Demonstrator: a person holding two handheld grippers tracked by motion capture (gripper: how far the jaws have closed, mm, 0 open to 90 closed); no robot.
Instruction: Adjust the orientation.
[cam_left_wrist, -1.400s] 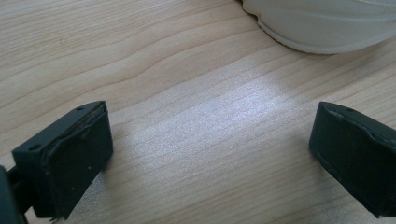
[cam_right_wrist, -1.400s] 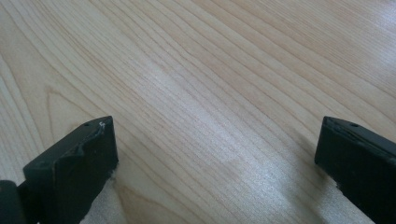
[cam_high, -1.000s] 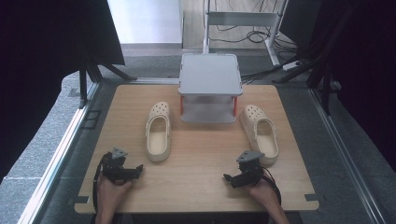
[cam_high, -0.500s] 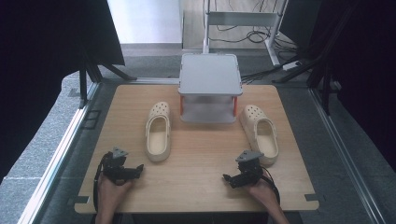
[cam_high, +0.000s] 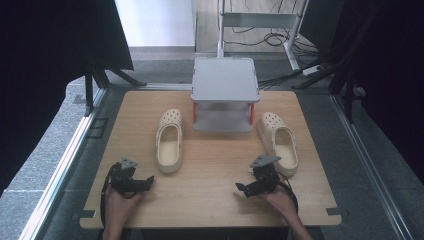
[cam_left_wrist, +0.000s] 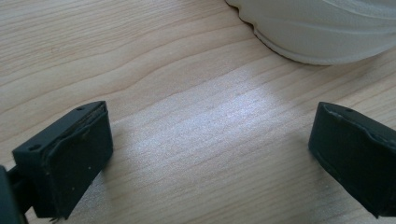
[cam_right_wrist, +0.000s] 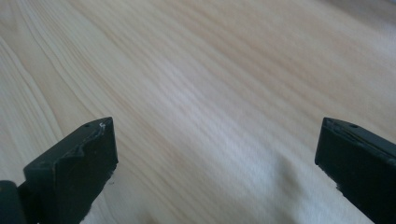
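Both hands sit low at the near edge of the table (cam_high: 210, 200), forearms coming in from the bottom. The left gripper (cam_high: 142, 182) rests on the wood at the near left, pointing inward to the right, its fingers (cam_left_wrist: 70, 158) spread wide with bare wood between them. Just ahead of it lies the left clog (cam_high: 169, 140), cream, toe pointing away toward the far side; its pale sole edge curves across the top of the left gripper view (cam_left_wrist: 322, 28), close to the fingers but apart from them. The right gripper (cam_high: 245, 188) rests at the near right, pointing inward to the left, fingers (cam_right_wrist: 74, 168) also spread wide over empty wood grain. The right clog (cam_high: 278, 142) lies just beside that gripper's back end, toe away and angled slightly left. Between the two clogs, at the far middle of the table, stands a grey two-tier shoe rack (cam_high: 225, 82) on red posts; its top tier holds nothing, and the lower shelf looks bare too.
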